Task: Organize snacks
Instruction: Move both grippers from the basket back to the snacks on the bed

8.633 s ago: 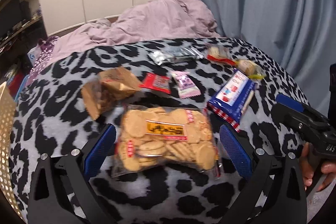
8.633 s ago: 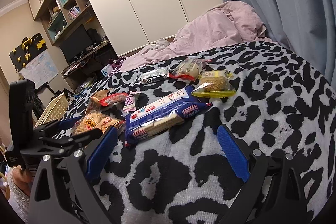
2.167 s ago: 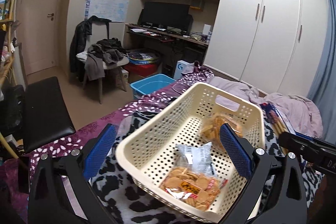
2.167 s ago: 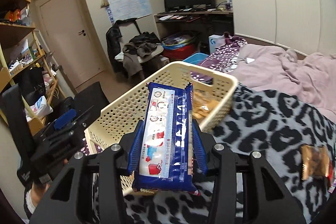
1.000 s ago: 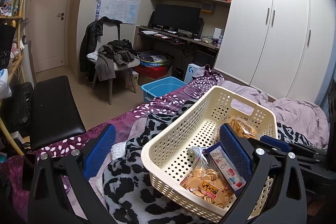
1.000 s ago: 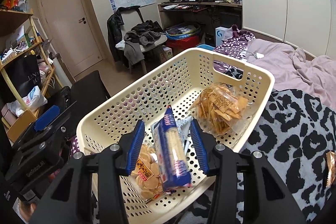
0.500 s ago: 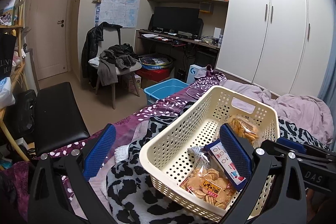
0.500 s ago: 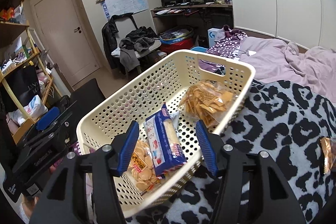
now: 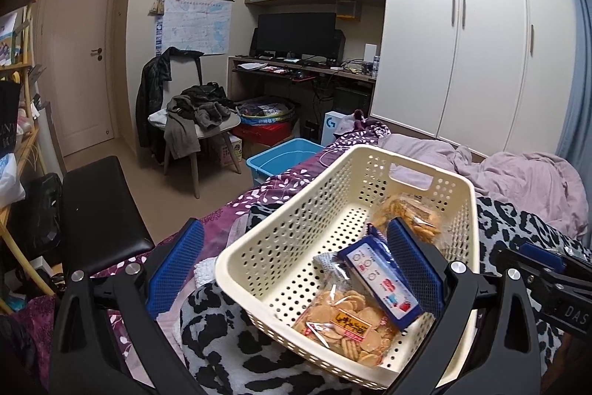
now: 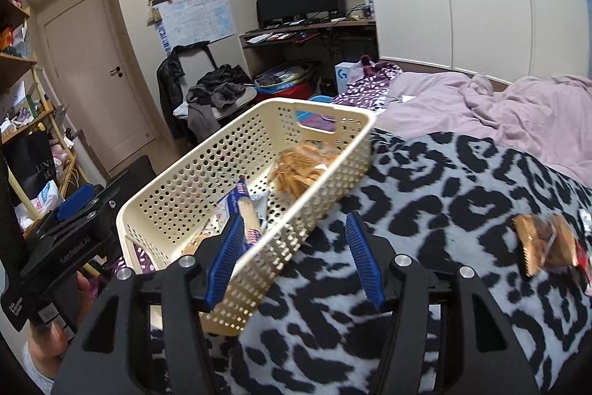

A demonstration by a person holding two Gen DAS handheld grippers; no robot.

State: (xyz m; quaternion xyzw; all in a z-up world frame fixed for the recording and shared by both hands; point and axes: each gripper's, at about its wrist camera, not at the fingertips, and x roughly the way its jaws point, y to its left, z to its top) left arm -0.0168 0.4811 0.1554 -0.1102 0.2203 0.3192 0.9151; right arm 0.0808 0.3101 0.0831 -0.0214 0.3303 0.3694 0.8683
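A cream perforated basket (image 9: 288, 236) sits on the bed's edge. Inside lie a blue cracker pack (image 9: 381, 280), a bag of round crackers (image 9: 344, 324), an orange snack bag (image 9: 407, 213) and a silver packet (image 9: 325, 261). My left gripper (image 9: 294, 269) is open and empty, with its fingers on either side of the basket's near corner. My right gripper (image 10: 295, 260) is open and straddles the basket (image 10: 207, 165) rim, one finger inside beside the blue pack (image 10: 246, 210), holding nothing. A brown snack packet (image 10: 544, 243) lies on the blanket to the right.
The leopard-print blanket (image 10: 444, 210) covers the bed, with a pink duvet (image 10: 518, 106) behind. Beyond the basket are a black stool (image 9: 100, 210), a blue tub (image 9: 285, 154), a chair piled with clothes (image 9: 196, 121) and a desk. A hand (image 10: 48, 339) holds the left tool.
The right gripper let go of the blue cracker pack into the basket, opened wider and pulled back to the rim. The left gripper stayed open near the basket.
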